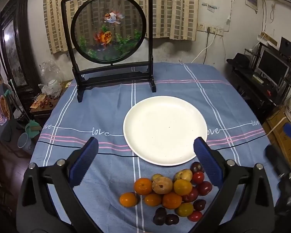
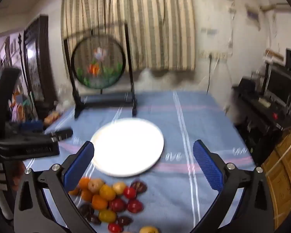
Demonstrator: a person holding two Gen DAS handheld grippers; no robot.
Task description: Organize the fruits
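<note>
I hold both grippers, left (image 1: 145, 151) and right (image 2: 143, 153), above the blue striped tablecloth (image 1: 184, 81), jaws wide and empty. The pile of small orange, yellow, red and dark fruits (image 1: 170, 192) lies just beside the round white plate (image 1: 164, 130), nearer me.

A striped curtain (image 1: 114, 9) hangs on the stained white wall (image 1: 219, 29); a dark media stand (image 1: 261, 83) with a monitor (image 1: 271, 68) stands at right.

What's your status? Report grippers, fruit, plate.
Left gripper open, right gripper open, both empty. Fruit piled on cloth beside plate; plate bare. Nothing in the way.
</note>
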